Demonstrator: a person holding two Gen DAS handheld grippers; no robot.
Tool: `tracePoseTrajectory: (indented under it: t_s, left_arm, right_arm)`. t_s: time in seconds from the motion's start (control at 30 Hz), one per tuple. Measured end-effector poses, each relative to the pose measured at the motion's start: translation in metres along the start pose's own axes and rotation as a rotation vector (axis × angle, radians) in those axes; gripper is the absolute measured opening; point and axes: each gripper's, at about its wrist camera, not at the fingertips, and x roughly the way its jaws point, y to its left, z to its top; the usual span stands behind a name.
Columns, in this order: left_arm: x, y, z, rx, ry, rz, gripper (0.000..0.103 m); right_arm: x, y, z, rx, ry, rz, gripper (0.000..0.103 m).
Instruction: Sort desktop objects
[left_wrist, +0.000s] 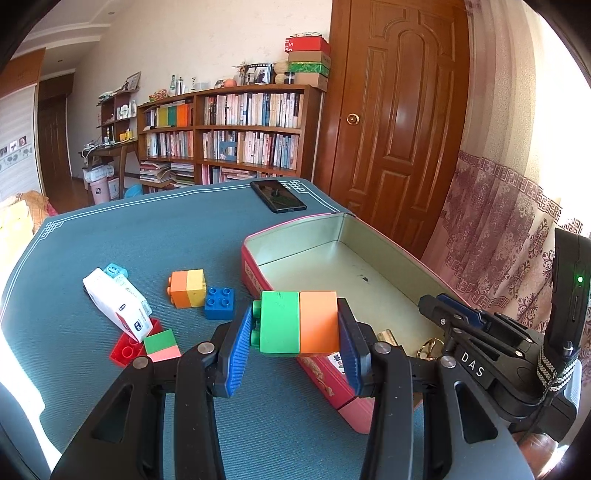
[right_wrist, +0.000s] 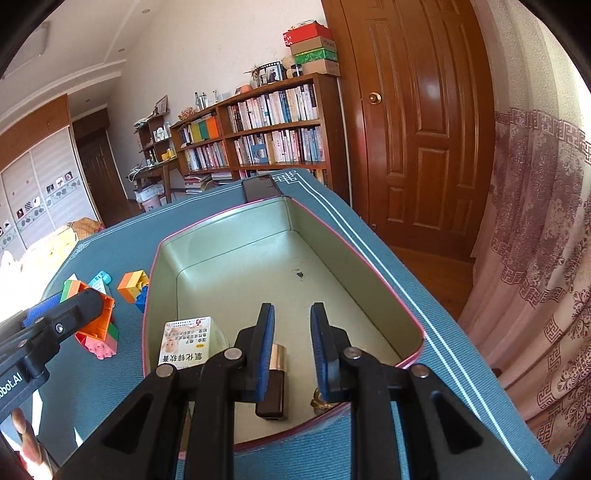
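My left gripper (left_wrist: 295, 326) is shut on a green-and-orange block (left_wrist: 298, 322) and holds it above the near left corner of the open red tin (left_wrist: 255, 275). The held block also shows in the right wrist view (right_wrist: 98, 321). My right gripper (right_wrist: 292, 341) is open and empty above the tin's (right_wrist: 236, 218) near end. Inside the tin lie a white ointment box (right_wrist: 184, 343), a black-and-gold lipstick (right_wrist: 275, 384) and a gold ring (right_wrist: 319, 402).
On the blue mat (left_wrist: 147, 229) lie an orange-yellow block (left_wrist: 187, 288), a blue block (left_wrist: 220, 303), a white box (left_wrist: 118, 304), a red block (left_wrist: 129, 349), a green-pink block (left_wrist: 162, 345) and a light blue piece (left_wrist: 115, 270). A black phone (left_wrist: 277, 195) lies at the far edge.
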Motion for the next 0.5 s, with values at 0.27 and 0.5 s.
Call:
tracePoseTrajectory:
  t_s: [0.27,0.5]
  left_arm:
    - [0.018,-0.025,0.007,0.021,0.012,-0.068,0.046]
    - [0.024,-0.032,0.005,0.039,0.027,-0.080,0.046]
  right_arm:
    - [0.002,-0.017,0.007,0.034,-0.013,-0.029,0.023]
    - [-0.002,-0.025,0.012,0.049,-0.031,-0.032,0.023]
